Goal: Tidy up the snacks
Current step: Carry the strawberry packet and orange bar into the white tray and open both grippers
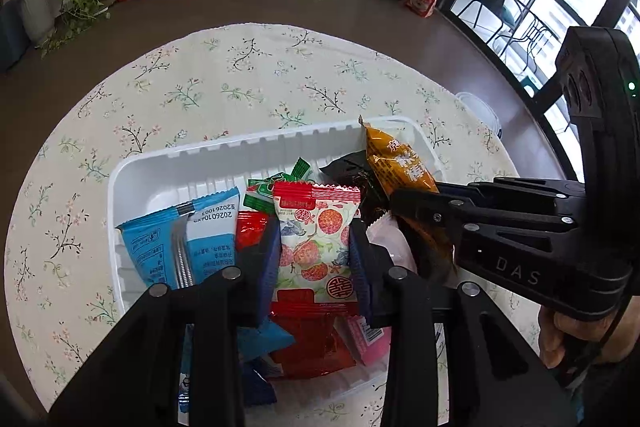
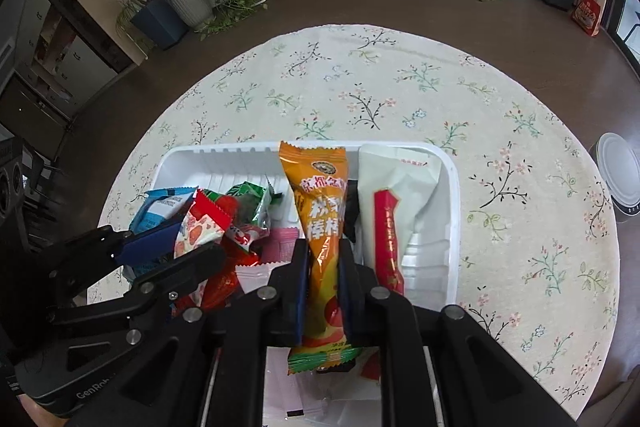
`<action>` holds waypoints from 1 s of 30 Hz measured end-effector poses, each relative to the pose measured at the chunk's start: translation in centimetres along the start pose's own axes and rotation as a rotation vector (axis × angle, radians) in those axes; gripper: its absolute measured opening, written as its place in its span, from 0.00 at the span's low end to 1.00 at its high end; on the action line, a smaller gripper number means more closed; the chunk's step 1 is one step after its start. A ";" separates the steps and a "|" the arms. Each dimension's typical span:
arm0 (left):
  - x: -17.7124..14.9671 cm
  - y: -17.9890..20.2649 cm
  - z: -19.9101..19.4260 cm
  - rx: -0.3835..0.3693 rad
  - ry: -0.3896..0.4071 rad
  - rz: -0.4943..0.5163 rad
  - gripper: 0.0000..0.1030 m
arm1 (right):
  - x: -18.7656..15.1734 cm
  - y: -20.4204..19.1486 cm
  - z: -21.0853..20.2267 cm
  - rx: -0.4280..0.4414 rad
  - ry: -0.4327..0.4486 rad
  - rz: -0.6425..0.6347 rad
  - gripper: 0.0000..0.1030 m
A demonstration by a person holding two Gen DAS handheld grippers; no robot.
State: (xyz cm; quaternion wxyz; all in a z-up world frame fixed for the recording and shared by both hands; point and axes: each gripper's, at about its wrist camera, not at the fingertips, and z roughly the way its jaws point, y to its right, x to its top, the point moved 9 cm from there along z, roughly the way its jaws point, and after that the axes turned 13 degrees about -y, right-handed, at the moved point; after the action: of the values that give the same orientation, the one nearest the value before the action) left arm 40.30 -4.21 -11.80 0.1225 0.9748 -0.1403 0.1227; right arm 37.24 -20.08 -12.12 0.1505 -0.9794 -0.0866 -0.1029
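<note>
Left wrist view: the left gripper clamps a lychee-print packet and the right gripper an orange one (both over the white tray), seemingly for sorting.

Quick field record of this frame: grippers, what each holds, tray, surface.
left gripper: shut on red-and-white fruit-print packet
right gripper: shut on orange packet
tray: white plastic, holds mixed snack packets, both grippers over it
other snacks: blue packet, green packet, white pouch
surface: round table, floral tablecloth
</note>
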 end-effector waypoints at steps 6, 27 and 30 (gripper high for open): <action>0.5 -0.6 0.1 0.008 0.003 -0.011 0.31 | 0.0 0.0 0.2 -0.007 -0.004 -0.008 0.18; 0.4 -0.7 -0.5 0.006 0.031 -0.026 0.48 | 0.1 -0.6 0.0 -0.011 0.009 -0.005 0.25; 0.3 -0.7 -0.7 0.001 0.034 -0.024 0.48 | 0.1 -0.5 -0.3 -0.002 0.013 0.004 0.26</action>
State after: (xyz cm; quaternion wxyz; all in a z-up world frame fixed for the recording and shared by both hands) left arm 40.64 -3.38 -11.18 0.1260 0.9742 -0.1266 0.1381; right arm 37.20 -19.66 -11.71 0.1501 -0.9791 -0.0835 -0.1089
